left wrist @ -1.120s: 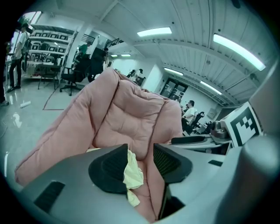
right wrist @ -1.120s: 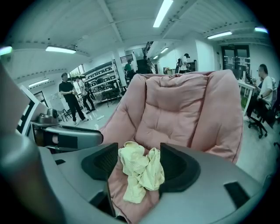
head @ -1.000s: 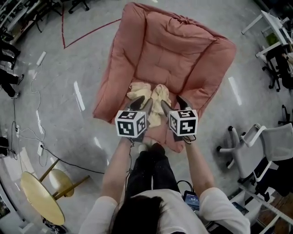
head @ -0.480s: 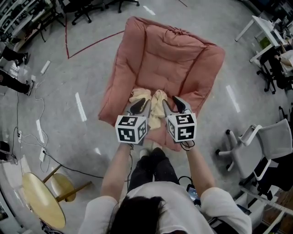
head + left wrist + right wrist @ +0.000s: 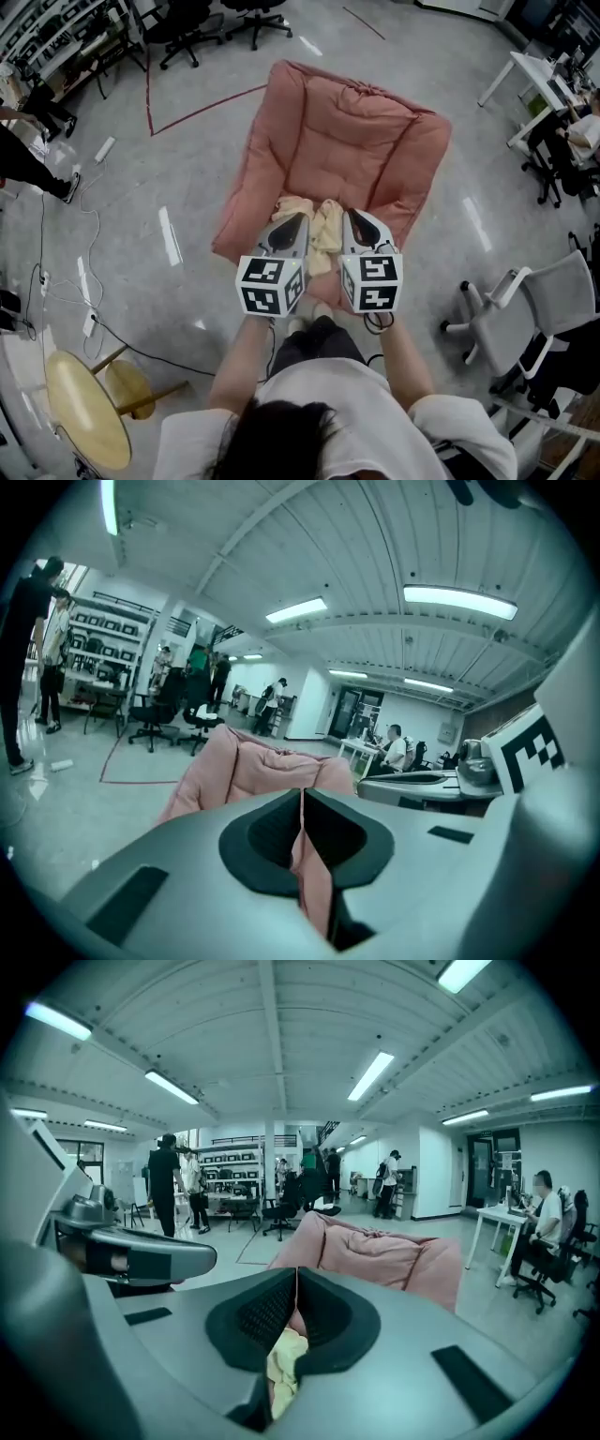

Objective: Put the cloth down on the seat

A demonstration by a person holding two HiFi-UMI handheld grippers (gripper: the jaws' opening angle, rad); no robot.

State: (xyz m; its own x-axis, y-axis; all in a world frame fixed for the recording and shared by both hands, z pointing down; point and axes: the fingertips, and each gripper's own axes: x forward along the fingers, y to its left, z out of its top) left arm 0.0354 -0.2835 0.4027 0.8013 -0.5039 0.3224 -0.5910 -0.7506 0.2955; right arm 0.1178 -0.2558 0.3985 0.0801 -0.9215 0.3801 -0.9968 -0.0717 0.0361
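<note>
Over the cloth, hand-held grippers rose, closing empty.

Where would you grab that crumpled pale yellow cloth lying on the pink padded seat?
Probably the bunched ridge in the middle of the crumpled pale yellow cloth, pinched from above and from the open front edge. The pink padded seat walls it in with raised arms and back, and the raised folds give jaws something to close on.

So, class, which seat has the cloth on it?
The pink cushioned seat in the middle: the pale yellow cloth lies at its front edge, unlike the grey office chair and black office chairs.
</note>
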